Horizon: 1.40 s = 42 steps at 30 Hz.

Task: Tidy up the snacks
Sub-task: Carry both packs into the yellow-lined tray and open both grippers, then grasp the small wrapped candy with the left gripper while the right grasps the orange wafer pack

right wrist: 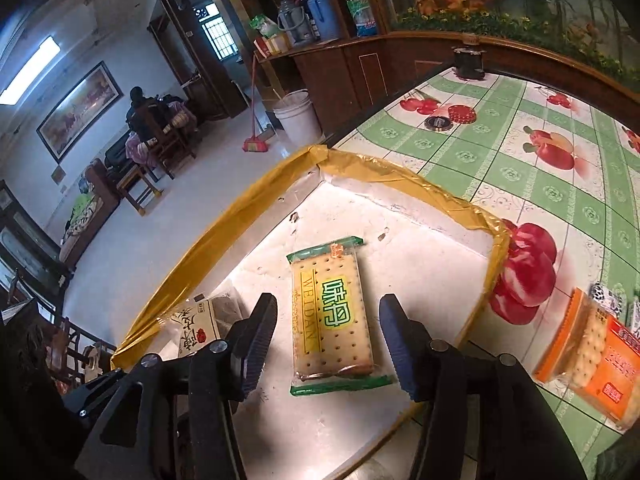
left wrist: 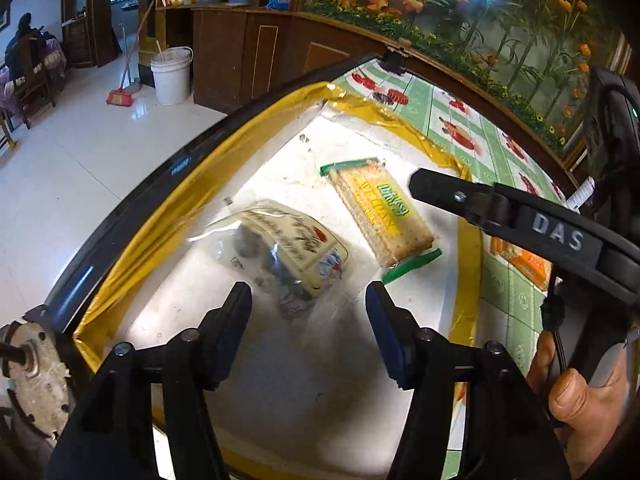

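A shallow white tray (right wrist: pixel 420 208) with a rim of yellow tape lies on the surface (right wrist: pixel 520 168), which has a green checked cloth with fruit pictures. Inside the tray lie two snacks: a cracker pack (right wrist: pixel 332 312) with green ends and a clear bag (left wrist: pixel 280 252) with a cream label, just beside each other but apart. The left tongs (left wrist: pixel 308 312) stand open above the clear bag and hold nothing. The right tongs (right wrist: pixel 328 340) stand open on both sides of the cracker pack, and the pads do not press it. An orange snack pack (right wrist: pixel 596 364) lies on the cloth outside the tray.
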Available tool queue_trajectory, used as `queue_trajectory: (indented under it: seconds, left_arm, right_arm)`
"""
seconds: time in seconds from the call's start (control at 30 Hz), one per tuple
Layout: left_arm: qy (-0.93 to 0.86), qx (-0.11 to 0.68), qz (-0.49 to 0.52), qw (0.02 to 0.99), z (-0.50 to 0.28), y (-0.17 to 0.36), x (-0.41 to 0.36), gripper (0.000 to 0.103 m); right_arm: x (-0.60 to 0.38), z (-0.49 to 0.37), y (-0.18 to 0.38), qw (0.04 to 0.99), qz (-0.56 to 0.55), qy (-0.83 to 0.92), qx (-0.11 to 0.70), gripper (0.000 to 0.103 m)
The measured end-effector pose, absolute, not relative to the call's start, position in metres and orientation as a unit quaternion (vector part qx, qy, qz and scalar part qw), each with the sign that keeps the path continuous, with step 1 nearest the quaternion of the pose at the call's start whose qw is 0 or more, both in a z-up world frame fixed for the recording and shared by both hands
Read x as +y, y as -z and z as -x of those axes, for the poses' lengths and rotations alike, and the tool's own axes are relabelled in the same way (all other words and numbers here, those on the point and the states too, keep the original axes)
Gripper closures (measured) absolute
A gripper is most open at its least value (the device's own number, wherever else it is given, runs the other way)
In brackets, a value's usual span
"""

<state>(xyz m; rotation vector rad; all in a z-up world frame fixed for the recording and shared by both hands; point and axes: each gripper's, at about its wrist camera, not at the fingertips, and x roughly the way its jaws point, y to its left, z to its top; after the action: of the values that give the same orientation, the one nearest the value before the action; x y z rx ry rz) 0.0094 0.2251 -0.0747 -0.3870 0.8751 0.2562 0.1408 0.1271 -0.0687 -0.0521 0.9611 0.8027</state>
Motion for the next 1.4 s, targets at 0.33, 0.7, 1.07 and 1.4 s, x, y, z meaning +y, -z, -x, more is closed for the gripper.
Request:
queue_trajectory:
  seconds: [0.33, 0.7, 1.07, 1.4]
  left_arm:
    - [-0.114, 0.403, 0.156, 0.895, -0.010, 0.055, 0.194, 0.036]
    - [-0.046, 0.407, 0.122, 0.904, -0.016, 0.047, 0.134, 0.037]
    - [0.050, 0.438, 0.068, 0.895, -0.021, 0.057, 0.043, 0.037]
    - [0.101, 0.463, 0.031, 0.880, -0.024, 0.069, -0.014, 0.037]
  right_arm:
    - [0.061, -0.128, 0.043, 0.835, -0.016, -0.348, 0.426, 0.038]
    - [-0.057, -0.091, 0.045, 0.864, -0.039, -0.278, 0.419, 0.033]
    - [-0.170, -0.062, 0.064, 0.885, -0.043, -0.174, 0.430, 0.033]
    - [-0.209, -0.043, 0.071, 0.897, -0.025, -0.119, 0.425, 0.030]
